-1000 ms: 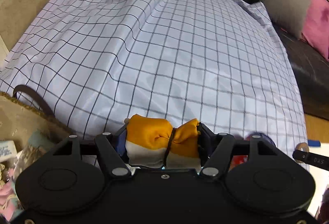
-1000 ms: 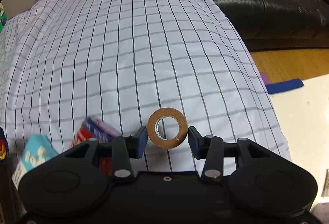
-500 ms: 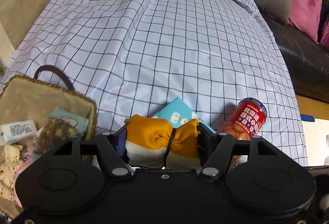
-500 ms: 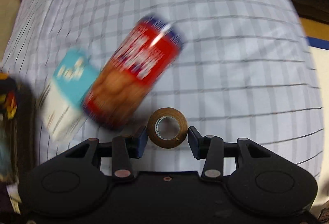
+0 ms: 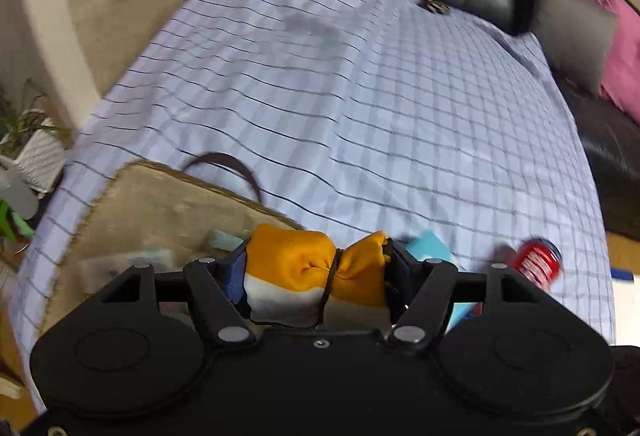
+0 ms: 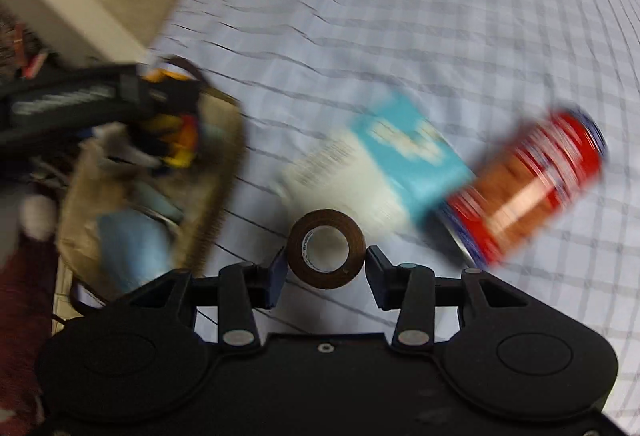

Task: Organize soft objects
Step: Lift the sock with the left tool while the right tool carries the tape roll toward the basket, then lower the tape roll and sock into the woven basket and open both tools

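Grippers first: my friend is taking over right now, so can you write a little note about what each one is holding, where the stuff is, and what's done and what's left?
Left gripper: shut on the orange and white cloth bundle, hovering by the basket.
Right gripper: shut on the brown tape roll, above the checked sheet.
Basket: on the sheet, already holding several soft-looking items, too blurred to name.
On the sheet outside it: the blue and white box and the red can, lying side by side.
Done: both items picked up.
Left: probably drop the bundle into the basket; the tape roll's place is unclear.

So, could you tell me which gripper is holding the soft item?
The left gripper, clamping the orange-and-white cloth bundle; the right gripper holds a hard brown tape roll.
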A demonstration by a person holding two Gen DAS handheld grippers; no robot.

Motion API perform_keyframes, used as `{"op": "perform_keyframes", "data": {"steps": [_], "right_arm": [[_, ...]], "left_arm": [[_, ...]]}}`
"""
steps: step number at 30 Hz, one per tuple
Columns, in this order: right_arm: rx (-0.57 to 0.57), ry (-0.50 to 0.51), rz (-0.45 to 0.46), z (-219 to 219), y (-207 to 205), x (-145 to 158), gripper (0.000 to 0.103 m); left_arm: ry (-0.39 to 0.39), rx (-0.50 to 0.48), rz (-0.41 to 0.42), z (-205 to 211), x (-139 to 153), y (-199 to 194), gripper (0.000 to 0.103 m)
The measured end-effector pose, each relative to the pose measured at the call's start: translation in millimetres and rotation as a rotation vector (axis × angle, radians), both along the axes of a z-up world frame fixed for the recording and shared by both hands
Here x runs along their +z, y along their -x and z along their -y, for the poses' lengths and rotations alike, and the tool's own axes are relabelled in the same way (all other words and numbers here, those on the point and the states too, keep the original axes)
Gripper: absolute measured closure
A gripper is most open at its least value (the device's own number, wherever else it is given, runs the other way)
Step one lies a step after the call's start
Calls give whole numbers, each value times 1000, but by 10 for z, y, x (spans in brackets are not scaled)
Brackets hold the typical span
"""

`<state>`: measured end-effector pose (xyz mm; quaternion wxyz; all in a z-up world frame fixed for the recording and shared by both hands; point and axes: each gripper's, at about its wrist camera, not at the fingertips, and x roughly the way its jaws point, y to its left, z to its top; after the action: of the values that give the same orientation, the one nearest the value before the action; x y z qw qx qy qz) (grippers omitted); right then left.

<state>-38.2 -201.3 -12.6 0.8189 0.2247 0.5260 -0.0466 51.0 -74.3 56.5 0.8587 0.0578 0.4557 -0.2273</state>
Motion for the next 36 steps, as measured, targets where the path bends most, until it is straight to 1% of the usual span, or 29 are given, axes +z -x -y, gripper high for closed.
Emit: {"op": "perform_keyframes", "data": {"steps": [4,7,10,13,17,20,22,26,27,28,29,30,31,34,36], "right_arm": [[60,21,113,-341,-247,258,61],[94,25,179,-592,-437,411,61],[114,34,226,-811,-640,520,61],[122,73,261,-1007,-806,562,61],[124,80,262,-1104,-940,496,61],[119,89,256,-1134,-1017,426,60],[114,85,250,-1130,-1073,378,60],[97,68,261,-1127,-1178,336,60],[93,61,267,-1120,-1181,337,59],[89,57,273,-1114,-1199,334,59],[81,56,278,-1110,-1214,332,54],[72,58,281,-1100,-1229,330,52],[66,60,283,-1094,-1230,330,50],[62,64,277,-1067,-1238,306,50],[58,72,269,-1048,-1233,285,50]], "left_arm": [[13,81,14,-316,59,-196,39],[9,137,22,-570,81,-322,39],[-1,186,31,-803,80,-413,39],[13,237,22,-1035,80,-510,39],[29,281,14,-1270,88,-598,39],[14,285,23,-1327,82,-615,38],[3,278,13,-1339,55,-631,37],[-15,261,-11,-1329,3,-625,31],[-20,258,-11,-1334,1,-612,31],[-26,253,-9,-1327,1,-598,29],[-39,257,0,-1328,7,-581,26],[-55,263,14,-1329,14,-565,20],[-66,267,27,-1337,19,-551,18],[-58,266,39,-1386,30,-524,17],[-67,273,42,-1406,27,-521,17]]}}
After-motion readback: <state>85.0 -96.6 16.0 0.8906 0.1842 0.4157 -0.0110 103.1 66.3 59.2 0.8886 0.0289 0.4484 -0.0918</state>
